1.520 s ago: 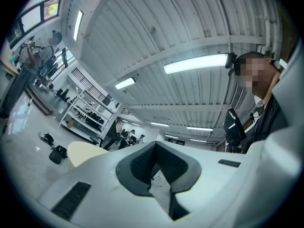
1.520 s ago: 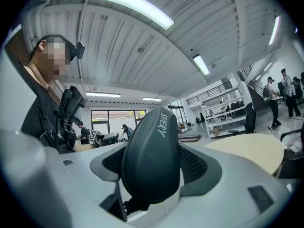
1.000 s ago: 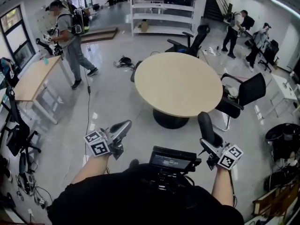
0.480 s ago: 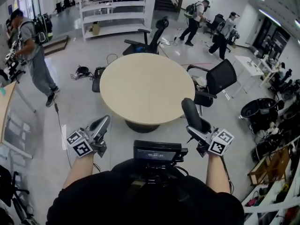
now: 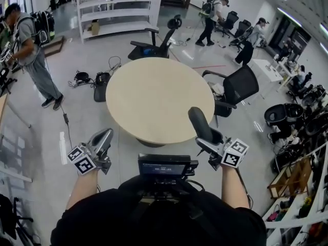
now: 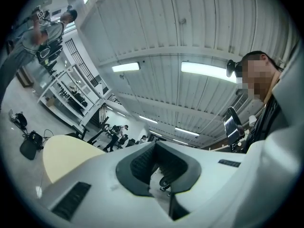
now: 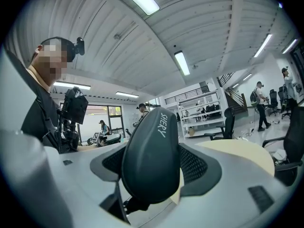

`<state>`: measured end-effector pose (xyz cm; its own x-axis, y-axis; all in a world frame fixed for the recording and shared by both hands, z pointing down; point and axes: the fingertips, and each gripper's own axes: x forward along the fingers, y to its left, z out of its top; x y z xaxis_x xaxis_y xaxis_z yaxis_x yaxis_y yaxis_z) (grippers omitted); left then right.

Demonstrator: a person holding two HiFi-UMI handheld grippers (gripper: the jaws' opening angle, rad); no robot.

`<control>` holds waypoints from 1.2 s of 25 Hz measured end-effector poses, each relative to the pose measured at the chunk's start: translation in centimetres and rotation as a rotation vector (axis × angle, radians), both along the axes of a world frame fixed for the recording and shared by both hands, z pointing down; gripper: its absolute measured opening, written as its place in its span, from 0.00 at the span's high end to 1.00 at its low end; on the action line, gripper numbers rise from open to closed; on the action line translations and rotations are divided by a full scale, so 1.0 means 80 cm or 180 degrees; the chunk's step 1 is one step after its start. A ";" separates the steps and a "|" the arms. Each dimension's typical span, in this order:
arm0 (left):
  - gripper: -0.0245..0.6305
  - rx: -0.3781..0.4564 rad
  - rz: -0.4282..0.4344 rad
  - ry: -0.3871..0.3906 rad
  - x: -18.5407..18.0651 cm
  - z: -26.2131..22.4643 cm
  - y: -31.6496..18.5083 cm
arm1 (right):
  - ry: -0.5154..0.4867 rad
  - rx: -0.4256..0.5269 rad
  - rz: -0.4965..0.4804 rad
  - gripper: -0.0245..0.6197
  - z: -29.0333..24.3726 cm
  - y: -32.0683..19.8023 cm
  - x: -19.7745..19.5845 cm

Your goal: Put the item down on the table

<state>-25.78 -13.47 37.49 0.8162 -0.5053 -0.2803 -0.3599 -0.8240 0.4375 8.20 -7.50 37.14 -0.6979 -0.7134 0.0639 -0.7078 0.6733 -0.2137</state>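
The head view shows a round beige table [image 5: 154, 96] straight ahead, its top bare. My right gripper [image 5: 207, 140] is shut on the lower end of a long black padded item [image 5: 197, 122]. The item stands up out of the jaws and overlaps the table's near right edge. In the right gripper view the black item [image 7: 152, 151] fills the notch between the pads of the right gripper [image 7: 152, 179], with the table [image 7: 237, 153] behind it. My left gripper [image 5: 102, 137] hangs left of the table's near edge, shut and holding nothing. The left gripper [image 6: 159, 175] faces the table [image 6: 66, 153] at a low angle.
Black office chairs stand to the table's right [image 5: 241, 88] and behind it [image 5: 159, 42]. A person [image 5: 31, 45] stands at far left, near bags [image 5: 100, 81] on the floor. White shelving [image 5: 118, 9] lines the back. A black device [image 5: 166, 165] sits on my chest.
The view has swung so the table lies closer and more central. Both grippers have moved toward it; the black item now overlaps its near right edge. Neither grip has changed.
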 end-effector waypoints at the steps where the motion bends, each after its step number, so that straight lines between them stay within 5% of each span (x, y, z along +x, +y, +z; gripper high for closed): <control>1: 0.96 -0.0023 -0.0016 -0.0007 -0.003 0.002 -0.007 | -0.0008 -0.0012 -0.0007 0.45 0.001 -0.009 -0.001; 9: 0.96 -0.0114 -0.0193 -0.0164 0.046 0.018 -0.052 | -0.0181 -0.0105 -0.0230 0.45 0.038 -0.085 0.042; 20: 0.96 0.0035 -0.0728 -0.0198 0.174 -0.016 -0.116 | -0.0272 0.0152 -0.0752 0.45 0.008 -0.232 0.172; 30: 0.96 -0.0040 -0.0735 -0.0442 0.253 -0.010 -0.157 | -0.0379 -0.0011 -0.0831 0.45 0.044 -0.283 0.235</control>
<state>-5.56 -26.05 36.67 0.7090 -0.6854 -0.1661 -0.5951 -0.7078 0.3805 27.00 -30.18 40.63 -0.8606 -0.5085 -0.0275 -0.4804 0.8285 -0.2877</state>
